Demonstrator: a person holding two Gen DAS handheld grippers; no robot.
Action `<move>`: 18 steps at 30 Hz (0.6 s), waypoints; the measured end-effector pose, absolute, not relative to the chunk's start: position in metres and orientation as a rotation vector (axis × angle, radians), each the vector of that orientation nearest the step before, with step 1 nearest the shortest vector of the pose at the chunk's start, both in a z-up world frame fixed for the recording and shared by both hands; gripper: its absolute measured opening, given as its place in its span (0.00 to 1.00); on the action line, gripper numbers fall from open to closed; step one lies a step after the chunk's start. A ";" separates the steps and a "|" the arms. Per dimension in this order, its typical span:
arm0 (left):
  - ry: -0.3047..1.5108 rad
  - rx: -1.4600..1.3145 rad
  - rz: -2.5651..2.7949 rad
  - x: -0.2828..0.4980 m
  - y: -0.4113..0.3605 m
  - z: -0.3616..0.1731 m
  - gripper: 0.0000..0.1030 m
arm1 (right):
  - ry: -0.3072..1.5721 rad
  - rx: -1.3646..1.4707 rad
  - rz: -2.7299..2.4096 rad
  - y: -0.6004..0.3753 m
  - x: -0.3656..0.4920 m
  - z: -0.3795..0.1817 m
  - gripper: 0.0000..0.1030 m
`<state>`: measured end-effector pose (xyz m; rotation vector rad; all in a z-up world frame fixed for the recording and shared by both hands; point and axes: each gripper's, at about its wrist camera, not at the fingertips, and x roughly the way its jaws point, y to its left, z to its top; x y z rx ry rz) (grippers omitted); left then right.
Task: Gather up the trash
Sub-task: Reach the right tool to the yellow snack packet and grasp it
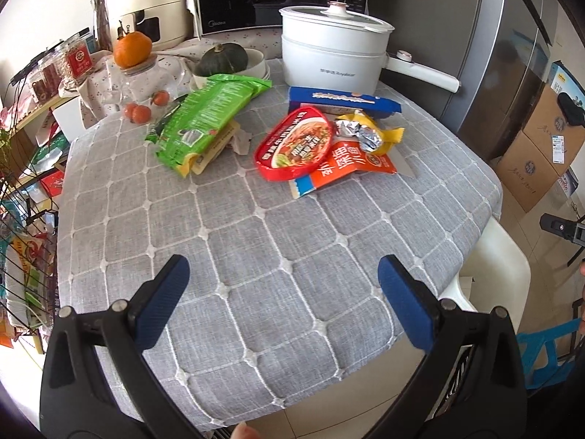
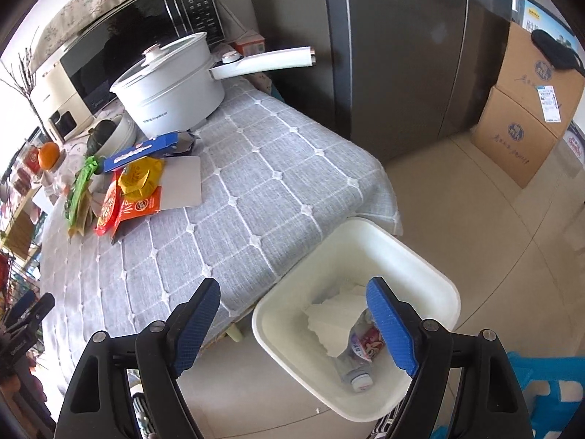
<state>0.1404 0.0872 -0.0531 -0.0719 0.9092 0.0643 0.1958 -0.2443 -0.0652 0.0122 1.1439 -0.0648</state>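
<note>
Gray checked cloth covers the table (image 1: 256, 256), with a green bag (image 1: 204, 117), a red tray (image 1: 294, 142) and a white pot (image 1: 332, 51) at the back. Down on the floor sits a white bin (image 2: 413, 256) holding paper and a bottle. Left gripper (image 1: 283, 301) is wide open and empty. Right gripper (image 2: 296, 323) is wide open above the bin, holding nothing.

— Left gripper (image 1: 280, 278)?
— Angled downward, blue pads spread wide, nothing between them — a fingertip (image 1: 245, 431) peeks in underneath.
— And the right gripper (image 2: 294, 300)?
— Tipped steeply down, jaws standing wide as well, empty.
</note>
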 end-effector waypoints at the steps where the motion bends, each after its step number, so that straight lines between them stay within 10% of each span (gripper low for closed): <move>1: 0.907 -0.082 0.074 0.141 0.093 -0.054 0.99 | 1.142 0.002 -0.056 -0.237 0.198 -0.068 0.81; 18: 0.882 -0.049 0.194 0.156 0.177 -0.082 0.99 | 1.136 -0.080 0.153 -0.105 0.284 -0.136 0.82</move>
